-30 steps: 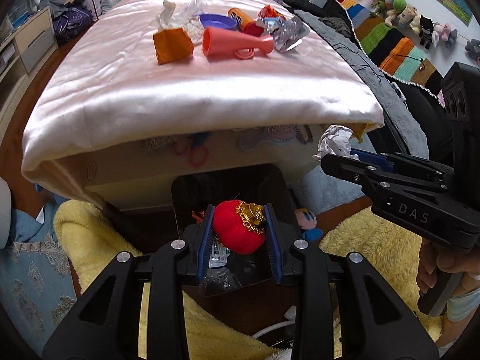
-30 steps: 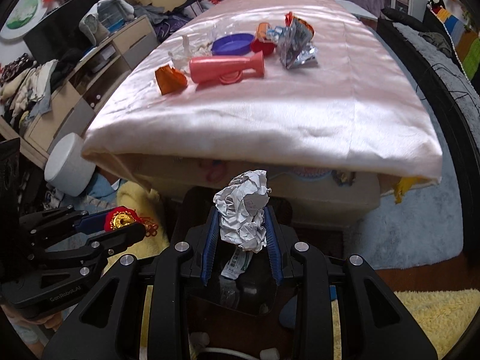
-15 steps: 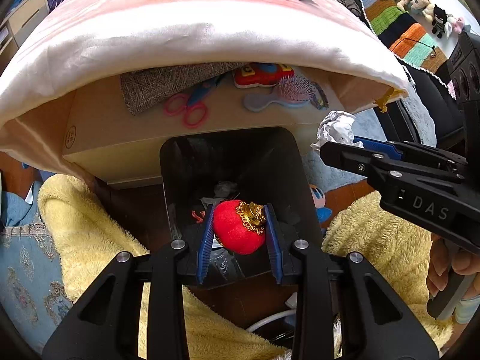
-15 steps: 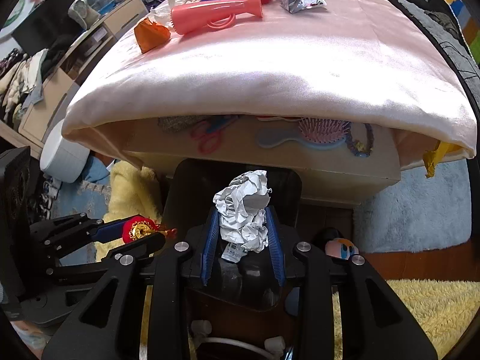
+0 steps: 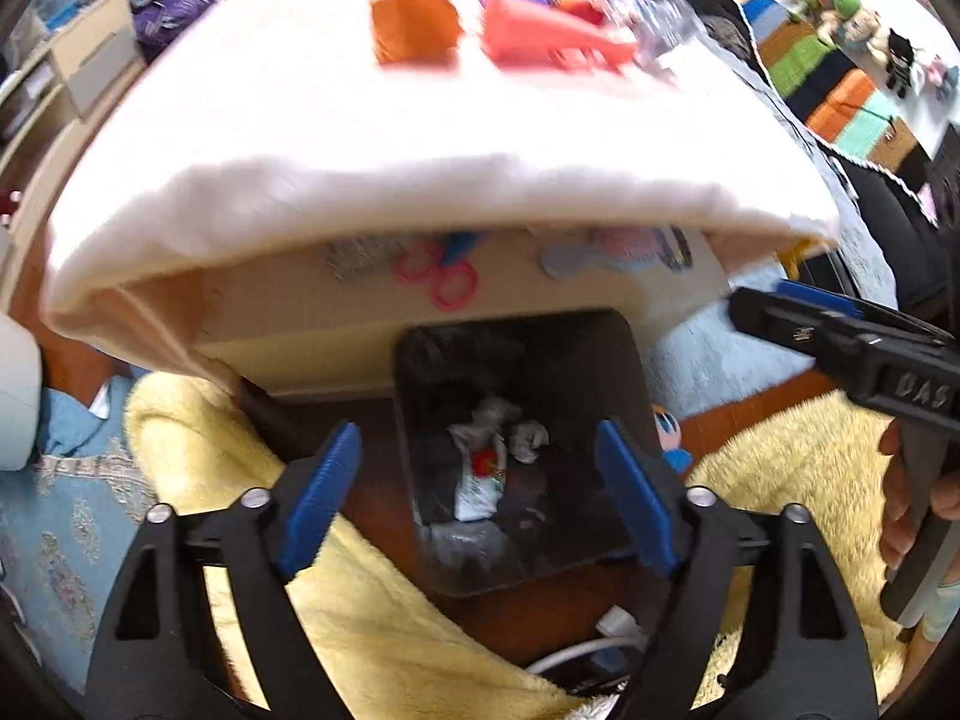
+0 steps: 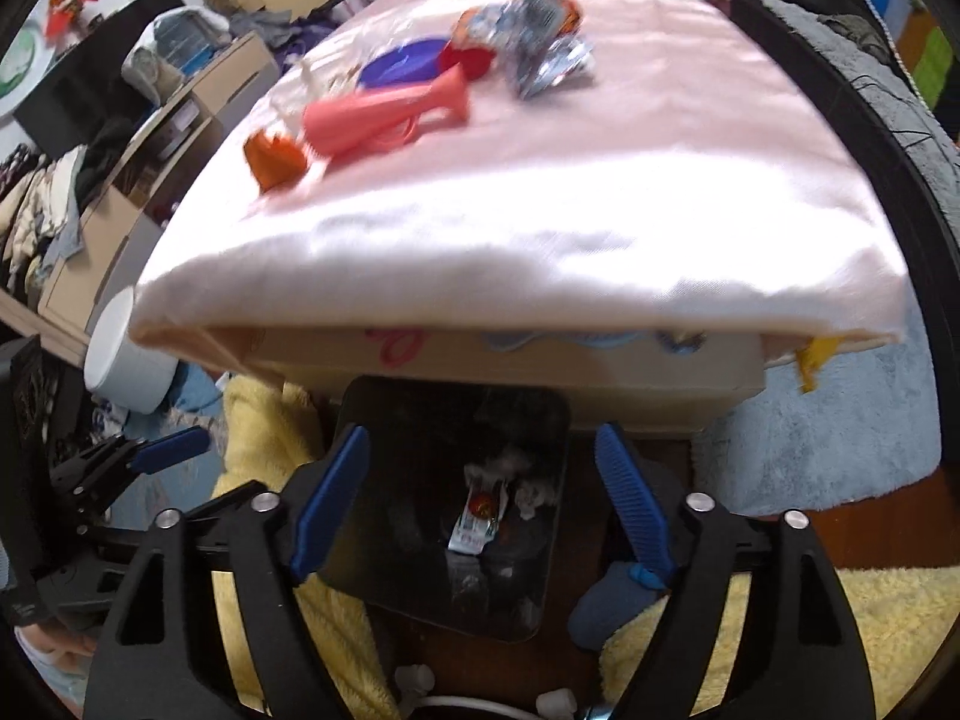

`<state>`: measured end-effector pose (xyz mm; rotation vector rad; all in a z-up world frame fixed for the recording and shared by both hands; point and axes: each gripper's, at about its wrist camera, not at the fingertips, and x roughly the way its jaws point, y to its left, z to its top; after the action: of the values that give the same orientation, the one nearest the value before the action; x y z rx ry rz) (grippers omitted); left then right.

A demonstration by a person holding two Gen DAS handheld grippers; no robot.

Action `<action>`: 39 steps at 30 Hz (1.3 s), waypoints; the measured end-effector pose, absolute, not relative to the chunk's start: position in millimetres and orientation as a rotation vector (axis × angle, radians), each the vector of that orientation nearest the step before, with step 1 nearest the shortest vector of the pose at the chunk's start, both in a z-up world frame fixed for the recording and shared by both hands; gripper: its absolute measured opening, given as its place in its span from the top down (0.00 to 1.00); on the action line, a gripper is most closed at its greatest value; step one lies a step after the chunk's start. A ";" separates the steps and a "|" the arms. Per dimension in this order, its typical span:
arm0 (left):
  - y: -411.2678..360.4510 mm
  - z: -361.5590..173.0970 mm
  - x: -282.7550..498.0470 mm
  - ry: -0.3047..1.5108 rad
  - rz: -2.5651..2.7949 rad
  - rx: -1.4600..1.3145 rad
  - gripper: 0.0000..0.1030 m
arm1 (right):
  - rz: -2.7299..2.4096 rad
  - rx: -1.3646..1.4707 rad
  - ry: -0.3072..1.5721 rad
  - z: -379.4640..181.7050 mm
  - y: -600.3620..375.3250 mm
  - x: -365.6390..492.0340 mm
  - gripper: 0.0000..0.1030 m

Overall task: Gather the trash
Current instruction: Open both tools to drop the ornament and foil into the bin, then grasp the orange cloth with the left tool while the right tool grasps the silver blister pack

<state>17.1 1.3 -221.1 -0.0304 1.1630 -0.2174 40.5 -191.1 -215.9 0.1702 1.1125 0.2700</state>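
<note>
A black trash bin [image 5: 624, 360] stands on the floor against the table's front, with wrappers and crumpled paper [image 5: 528, 438] inside; it also shows in the right wrist view [image 6: 366, 414]. My left gripper [image 5: 480, 492] is open and empty above the bin. My right gripper [image 6: 480, 492] is open and empty above the same bin. On the pink-clothed table lie an orange crumpled paper [image 5: 414, 24], a pink toy horn [image 6: 384, 114], a blue lid [image 6: 402, 63] and foil wrappers [image 6: 540, 42].
A yellow fluffy rug [image 5: 372, 618] surrounds the bin. A white cable [image 5: 576, 654] lies near its front. A small doll [image 5: 669, 438] lies right of the bin. A white cylinder [image 6: 126, 348] stands at left. Scissors and a hairbrush sit under the table's cloth.
Both grippers have opened. The red plush ornament left the left gripper and the crumpled white paper left the right one; both dropped into the bin. Both views have tilted up slightly.
</note>
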 end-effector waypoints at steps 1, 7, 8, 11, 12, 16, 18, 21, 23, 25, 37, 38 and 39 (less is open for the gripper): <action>4.4 -215.5 18.9 1.153 -0.207 -0.033 0.20 | 0.260 0.177 1.095 -208.9 -195.9 42.0 0.17; 18.5 -181.8 30.9 1.075 -0.176 -0.046 0.16 | 0.216 0.181 0.996 -171.8 -217.2 57.5 0.13; 19.8 -176.2 33.8 1.061 -0.173 -0.045 0.16 | 0.208 0.176 0.981 -166.1 -220.1 62.0 0.12; 22.0 -163.1 45.7 1.029 -0.159 -0.031 0.16 | 0.192 0.166 0.949 -153.6 -226.4 76.4 0.12; 23.0 -158.1 50.9 1.018 -0.153 -0.026 0.16 | 0.191 0.167 0.942 -151.0 -228.0 81.5 0.11; 27.3 -143.1 75.5 0.988 -0.145 -0.028 0.16 | 0.190 0.155 0.929 -144.4 -226.8 101.4 0.11; 28.8 -138.3 89.2 0.979 -0.142 -0.030 0.16 | 0.192 0.150 0.924 -142.6 -226.0 109.5 0.11; 28.2 -137.2 108.5 0.972 -0.141 -0.035 0.16 | 0.198 0.139 0.923 -143.6 -222.2 123.8 0.12; 26.2 -138.2 120.8 0.972 -0.141 -0.039 0.16 | 0.206 0.130 0.924 -145.5 -217.5 132.7 0.12; 25.4 -140.6 132.4 0.976 -0.144 -0.045 0.16 | 0.215 0.122 0.925 -148.6 -214.2 141.1 0.12; 19.7 -164.3 177.4 1.019 -0.166 -0.077 0.40 | 0.269 0.092 0.921 -165.3 -203.1 181.4 0.41; 19.0 -165.9 179.8 1.023 -0.167 -0.078 0.42 | 0.279 0.092 0.924 -166.1 -201.4 183.2 0.49; 18.6 -167.4 181.9 1.028 -0.170 -0.078 0.44 | 0.288 0.092 0.927 -166.9 -199.9 184.5 0.53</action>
<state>181.9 18.6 -167.4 -0.0781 1.0275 -0.1700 184.5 -199.9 -166.9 0.0916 0.9265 0.2880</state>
